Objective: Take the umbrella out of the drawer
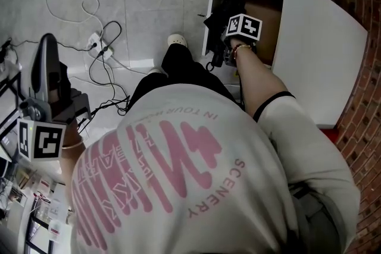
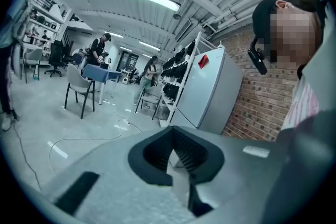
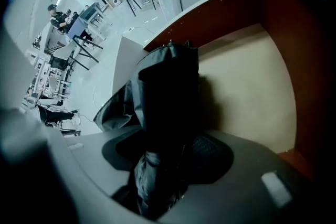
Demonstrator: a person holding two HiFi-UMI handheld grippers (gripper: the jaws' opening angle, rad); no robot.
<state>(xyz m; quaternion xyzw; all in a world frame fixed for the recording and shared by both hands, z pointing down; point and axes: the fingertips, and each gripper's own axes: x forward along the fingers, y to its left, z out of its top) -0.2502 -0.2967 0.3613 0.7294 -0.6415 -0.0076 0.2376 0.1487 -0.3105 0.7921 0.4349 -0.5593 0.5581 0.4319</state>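
Note:
The black folded umbrella point(image 3: 168, 86) stands up out of the open drawer point(image 3: 247, 92), whose floor is pale and whose walls are brown. My right gripper point(image 3: 168, 157) points steeply down, its pads closed around the umbrella's lower part. In the head view the right gripper point(image 1: 221, 52) hangs over the drawer point(image 1: 209, 15), with the umbrella point(image 1: 214, 16) as a dark bundle just beyond it. My left gripper point(image 1: 49, 41) is held far off at the left, away from the drawer. Its jaws point(image 2: 172, 136) meet at the tips with nothing between them.
A white cabinet top point(image 1: 324, 50) lies right of the drawer, against a brick wall point(image 1: 364, 116). Cables and a power strip point(image 1: 98, 44) trail over the tiled floor at the left. The person's shoe point(image 1: 177, 40) stands near the drawer front. Chairs point(image 2: 79, 84) and people stand far off.

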